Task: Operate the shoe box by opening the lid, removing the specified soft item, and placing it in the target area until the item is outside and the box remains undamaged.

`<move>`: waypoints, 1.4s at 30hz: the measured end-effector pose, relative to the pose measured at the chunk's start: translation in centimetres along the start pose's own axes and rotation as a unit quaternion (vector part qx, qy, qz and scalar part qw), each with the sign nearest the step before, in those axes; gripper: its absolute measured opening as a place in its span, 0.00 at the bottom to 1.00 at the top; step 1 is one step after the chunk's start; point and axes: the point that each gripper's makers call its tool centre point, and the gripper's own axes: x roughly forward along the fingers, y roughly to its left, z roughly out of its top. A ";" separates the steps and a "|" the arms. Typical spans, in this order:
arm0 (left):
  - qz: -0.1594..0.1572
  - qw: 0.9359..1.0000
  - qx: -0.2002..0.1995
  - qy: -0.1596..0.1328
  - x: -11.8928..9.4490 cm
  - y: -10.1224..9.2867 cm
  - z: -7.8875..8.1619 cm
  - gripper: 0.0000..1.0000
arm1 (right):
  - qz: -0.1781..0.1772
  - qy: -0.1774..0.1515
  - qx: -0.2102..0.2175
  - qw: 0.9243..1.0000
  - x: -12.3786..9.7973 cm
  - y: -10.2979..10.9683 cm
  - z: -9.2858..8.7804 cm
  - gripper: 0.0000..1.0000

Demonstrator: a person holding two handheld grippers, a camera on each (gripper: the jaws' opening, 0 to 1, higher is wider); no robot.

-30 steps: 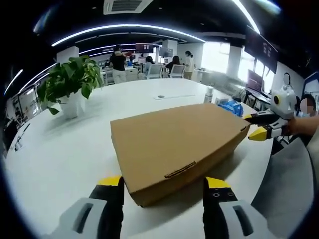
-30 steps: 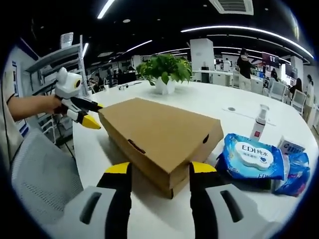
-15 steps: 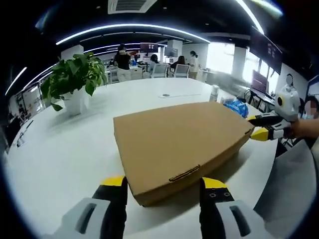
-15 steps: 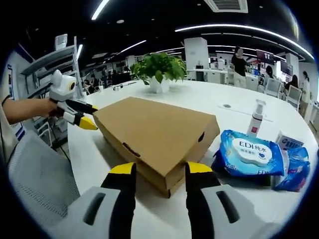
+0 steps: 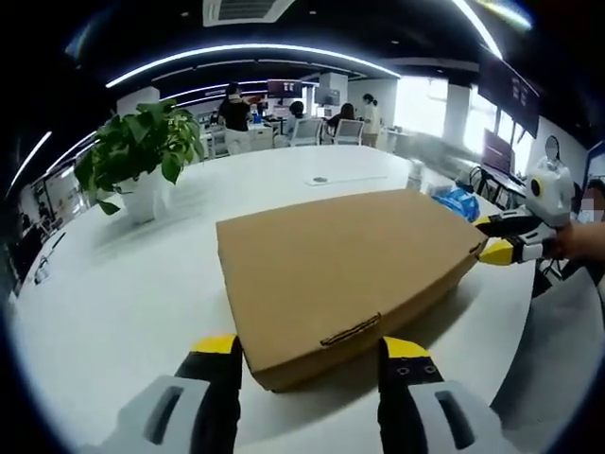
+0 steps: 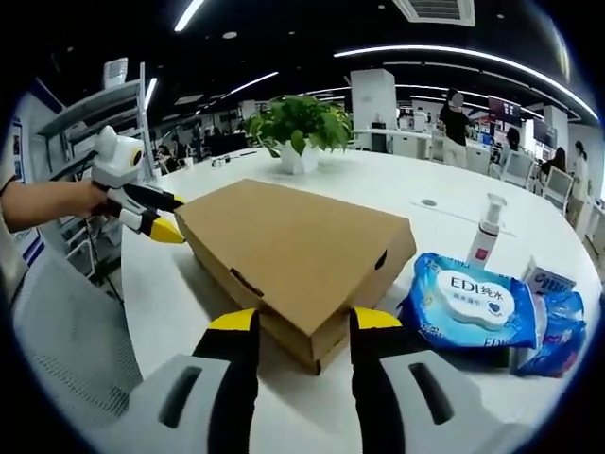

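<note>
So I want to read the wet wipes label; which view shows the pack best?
The right gripper view: the blue wet wipes pack lies close, beside the shoe box, its EDI label facing the camera. The left gripper view shows a blue sliver behind the box.

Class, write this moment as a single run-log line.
box: lid closed, on white table | left gripper: open at box corner | right gripper: open at opposite corner | soft item: not visible

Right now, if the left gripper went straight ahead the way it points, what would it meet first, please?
Most likely the near corner of the closed brown cardboard shoe box, which sits just beyond the left gripper between its open jaws.
</note>
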 end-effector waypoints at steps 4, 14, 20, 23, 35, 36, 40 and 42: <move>0.004 1.000 -0.007 -0.001 0.5 0.7 0.5 0.56 | -0.003 0.000 0.004 1.000 0.6 -0.5 0.4 0.36; 0.007 1.000 -0.022 0.005 1.6 1.2 0.8 0.57 | -0.002 0.007 0.003 1.000 1.8 -1.5 1.0 0.37; 0.013 1.000 -0.020 0.009 1.9 1.4 1.2 0.57 | -0.002 0.008 0.001 1.000 2.4 -2.1 1.3 0.38; 0.015 1.000 -0.021 0.010 2.2 1.6 1.4 0.57 | -0.001 0.007 0.001 1.000 2.7 -2.4 1.4 0.38; 0.013 1.000 -0.018 0.011 3.6 2.4 2.4 0.56 | -0.002 0.013 -0.001 1.000 3.9 -3.8 2.1 0.38; 0.013 1.000 -0.018 0.011 3.7 2.5 2.5 0.56 | -0.002 0.014 -0.001 1.000 3.9 -3.9 2.1 0.38; 0.011 1.000 -0.017 0.012 4.1 2.7 2.8 0.56 | -0.003 0.017 -0.003 1.000 4.2 -4.3 2.3 0.38; 0.011 1.000 -0.017 0.013 4.2 2.8 2.9 0.55 | -0.004 0.017 -0.005 1.000 4.4 -4.4 2.4 0.38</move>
